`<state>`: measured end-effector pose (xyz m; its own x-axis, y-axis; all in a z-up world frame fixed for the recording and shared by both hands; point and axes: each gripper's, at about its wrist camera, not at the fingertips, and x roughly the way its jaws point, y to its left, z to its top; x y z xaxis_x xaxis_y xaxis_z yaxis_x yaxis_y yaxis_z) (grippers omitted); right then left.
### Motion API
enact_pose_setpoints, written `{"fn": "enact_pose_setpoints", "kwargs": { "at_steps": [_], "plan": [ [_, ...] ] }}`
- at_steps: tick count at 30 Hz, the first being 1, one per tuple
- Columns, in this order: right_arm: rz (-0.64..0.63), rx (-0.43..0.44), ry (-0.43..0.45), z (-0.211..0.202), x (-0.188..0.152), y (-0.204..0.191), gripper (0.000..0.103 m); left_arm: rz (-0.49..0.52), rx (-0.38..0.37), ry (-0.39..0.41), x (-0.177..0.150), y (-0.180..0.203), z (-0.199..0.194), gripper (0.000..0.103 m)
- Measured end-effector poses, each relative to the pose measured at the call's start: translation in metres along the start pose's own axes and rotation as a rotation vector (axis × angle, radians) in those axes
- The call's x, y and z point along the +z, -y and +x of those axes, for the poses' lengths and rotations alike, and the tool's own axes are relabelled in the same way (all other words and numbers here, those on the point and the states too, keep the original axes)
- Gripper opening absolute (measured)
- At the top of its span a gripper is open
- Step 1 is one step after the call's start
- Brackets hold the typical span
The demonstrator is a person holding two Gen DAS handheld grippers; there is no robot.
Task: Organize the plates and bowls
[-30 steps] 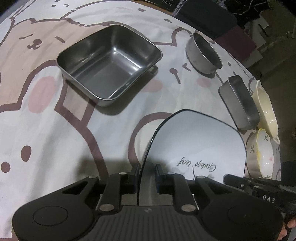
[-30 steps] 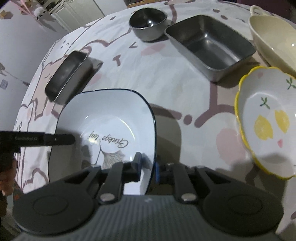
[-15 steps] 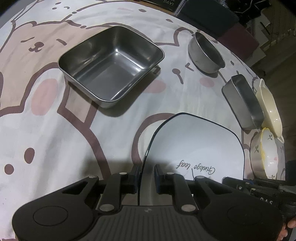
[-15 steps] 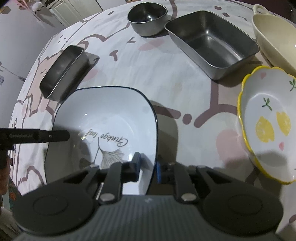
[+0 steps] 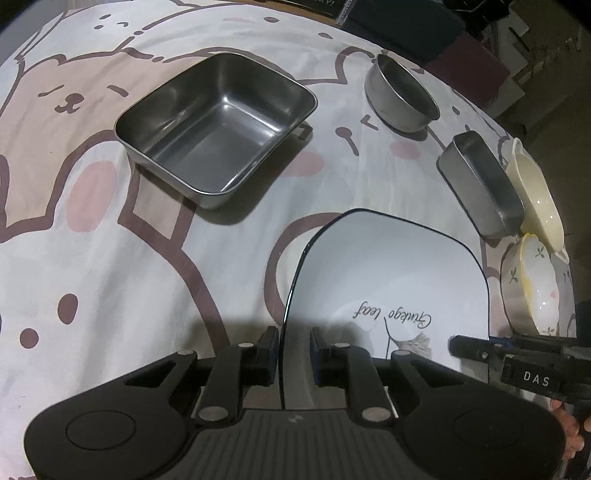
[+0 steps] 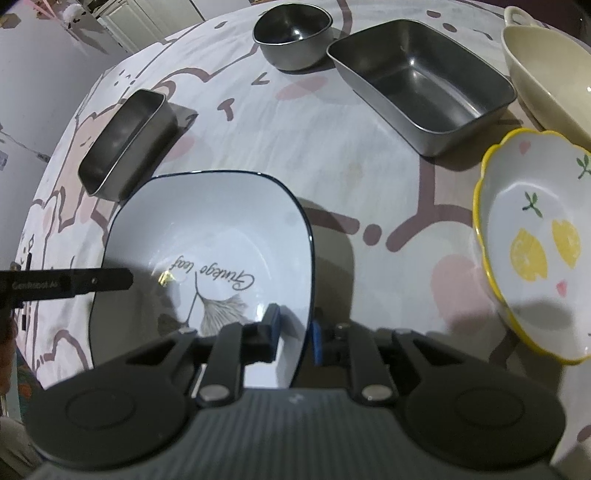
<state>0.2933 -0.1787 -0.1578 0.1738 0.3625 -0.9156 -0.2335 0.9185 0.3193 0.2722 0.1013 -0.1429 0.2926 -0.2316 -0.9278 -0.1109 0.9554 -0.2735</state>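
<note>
Your desk [image 5: 110, 258] is round-edged and covered by a cloth [image 6: 295, 122] printed with brown-outlined cartoon bears and pink cheek spots on white and tan. The light is dim and cool, throwing soft shadows on the cloth. Past the far edge in your right view you see a pale wall [image 6: 33, 74] and white panelled cabinet doors [image 6: 155, 14]. In your left view, dark clutter [image 5: 424, 26] and a maroon box [image 5: 465, 62] sit beyond the desk.

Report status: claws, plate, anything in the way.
Left claw and right claw each shut on opposite rims of the white plate. Yellow-rimmed bowl close on the right side.
</note>
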Motion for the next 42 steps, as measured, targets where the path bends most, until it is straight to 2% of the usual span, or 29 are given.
{"fn": "enact_pose_setpoints", "kwargs": {
  "at_steps": [4,10,17,19,21,23,25,27,30,32,34,36,42],
  "plan": [
    [-0.004,-0.011,0.001,-0.001,-0.002,-0.002,0.022,0.009,0.007,0.004,-0.001,0.001,-0.002,0.021],
    [-0.002,-0.021,0.005,-0.008,-0.007,0.001,0.022,0.024,0.014,0.012,-0.006,0.001,-0.006,0.028],
    [-0.007,-0.03,0.027,-0.021,-0.015,0.002,0.024,0.036,0.015,0.041,-0.015,0.001,-0.019,0.044],
    [-0.013,-0.032,0.037,-0.025,-0.018,0.001,0.032,0.048,0.018,0.05,-0.019,0.003,-0.024,0.053],
    [-0.02,-0.032,0.049,-0.03,-0.022,0.0,0.039,0.063,0.017,0.057,-0.023,0.005,-0.028,0.072],
    [-0.027,-0.03,0.06,-0.035,-0.025,-0.001,0.045,0.084,0.017,0.07,-0.028,0.009,-0.033,0.083],
    [-0.032,-0.028,0.072,-0.04,-0.028,-0.003,0.055,0.105,0.02,0.082,-0.032,0.014,-0.038,0.09],
    [-0.037,-0.026,0.086,-0.046,-0.032,-0.004,0.061,0.127,0.025,0.093,-0.035,0.02,-0.042,0.099],
    [-0.045,-0.037,0.11,-0.055,-0.036,-0.005,0.07,0.158,0.051,0.128,-0.04,0.032,-0.049,0.101],
    [-0.05,-0.046,0.132,-0.063,-0.038,-0.006,0.08,0.175,0.064,0.16,-0.042,0.04,-0.054,0.102],
    [-0.053,-0.051,0.169,-0.074,-0.042,-0.004,0.096,0.183,0.061,0.193,-0.043,0.049,-0.06,0.103],
    [-0.056,-0.071,0.221,-0.087,-0.045,0.0,0.102,0.191,0.052,0.222,-0.042,0.059,-0.064,0.103],
    [0.005,-0.138,0.399,-0.127,-0.052,0.028,0.103,0.234,0.023,0.305,-0.037,0.106,-0.069,0.103]
  ]
}}
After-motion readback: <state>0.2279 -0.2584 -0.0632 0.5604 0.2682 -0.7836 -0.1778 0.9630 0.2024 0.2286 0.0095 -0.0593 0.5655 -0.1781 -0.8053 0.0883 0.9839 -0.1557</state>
